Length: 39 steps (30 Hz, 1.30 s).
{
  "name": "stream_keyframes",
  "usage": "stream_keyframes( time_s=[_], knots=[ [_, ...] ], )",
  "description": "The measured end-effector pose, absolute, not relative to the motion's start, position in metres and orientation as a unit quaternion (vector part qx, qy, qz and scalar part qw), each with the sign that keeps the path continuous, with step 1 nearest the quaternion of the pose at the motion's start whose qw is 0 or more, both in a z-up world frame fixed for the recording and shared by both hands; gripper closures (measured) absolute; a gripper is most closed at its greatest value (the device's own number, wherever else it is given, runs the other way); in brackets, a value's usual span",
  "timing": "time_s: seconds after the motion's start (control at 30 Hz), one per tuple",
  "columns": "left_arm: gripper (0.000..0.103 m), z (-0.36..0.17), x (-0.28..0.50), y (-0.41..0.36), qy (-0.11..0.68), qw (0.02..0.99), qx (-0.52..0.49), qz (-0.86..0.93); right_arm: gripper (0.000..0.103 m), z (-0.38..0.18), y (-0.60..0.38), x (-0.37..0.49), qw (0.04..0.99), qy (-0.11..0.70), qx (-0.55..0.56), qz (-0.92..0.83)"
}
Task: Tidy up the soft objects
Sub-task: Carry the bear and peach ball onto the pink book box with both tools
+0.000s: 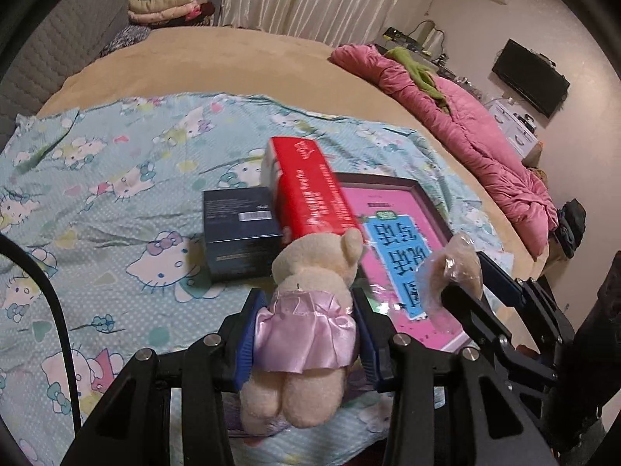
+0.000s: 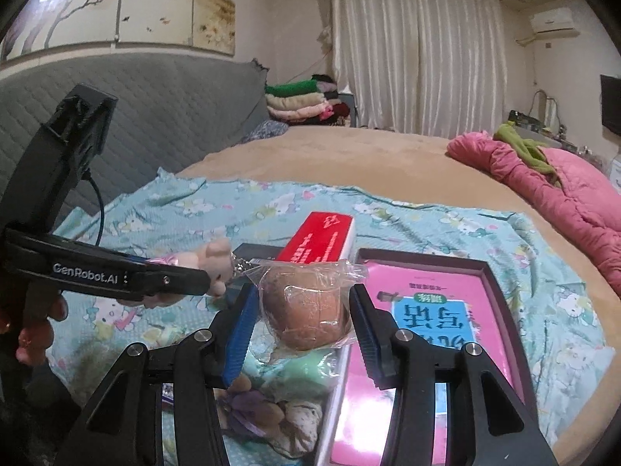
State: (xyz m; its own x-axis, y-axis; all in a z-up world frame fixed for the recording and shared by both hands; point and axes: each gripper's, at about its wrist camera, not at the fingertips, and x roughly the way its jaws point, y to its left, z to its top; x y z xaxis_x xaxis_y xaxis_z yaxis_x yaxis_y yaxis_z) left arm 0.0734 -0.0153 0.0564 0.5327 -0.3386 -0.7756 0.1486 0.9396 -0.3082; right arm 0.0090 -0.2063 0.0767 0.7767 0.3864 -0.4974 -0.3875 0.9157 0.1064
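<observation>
The left gripper (image 1: 306, 326) is clamped on a cream teddy bear (image 1: 306, 291) in a pink satin skirt; its blue pads press the skirt at the waist from either side. The bear's long axis runs along the fingers, head away from the camera and legs hanging back toward the hinge, clear of the sheet (image 1: 116, 202).

The right gripper (image 2: 304, 312) grips a brown soft ball in clear wrap (image 2: 306, 310), both pads against the wrap, with loose film sticking out at the top. It too is held clear of the bed.

The two loads sit side by side, the bear on the left, the ball on the right and a little farther out. Directly under the ball lies the open tray (image 2: 500, 272) with its pink card, and a few more soft toys (image 2: 271, 415) lie by its left edge. The red carton (image 1: 310, 190) and dark box (image 1: 236, 233) stand beyond the bear's head.

If the tray is where things go, the right gripper is nearer: its ball hangs over the tray's left edge, while the bear would need to swing right across that edge. Which spot is meant cannot be told.
</observation>
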Motion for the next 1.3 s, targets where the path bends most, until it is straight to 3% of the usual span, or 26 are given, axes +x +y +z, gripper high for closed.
stream_keyframes(
  time_s=[0.5, 1.3],
  knots=[
    [0.059, 0.068, 0.056, -0.104, 0.468, 0.865, -0.047, -0.172, 0.053, 0.074, -0.296, -0.001, 0.953, 0.276, 0.063, 0.105],
    [0.059, -0.002, 0.070, -0.212, 0.525, 0.828, 0.065, -0.186, 0.053, 0.004, -0.359, 0.021, 0.914, 0.395, 0.088, 0.018]
  ],
)
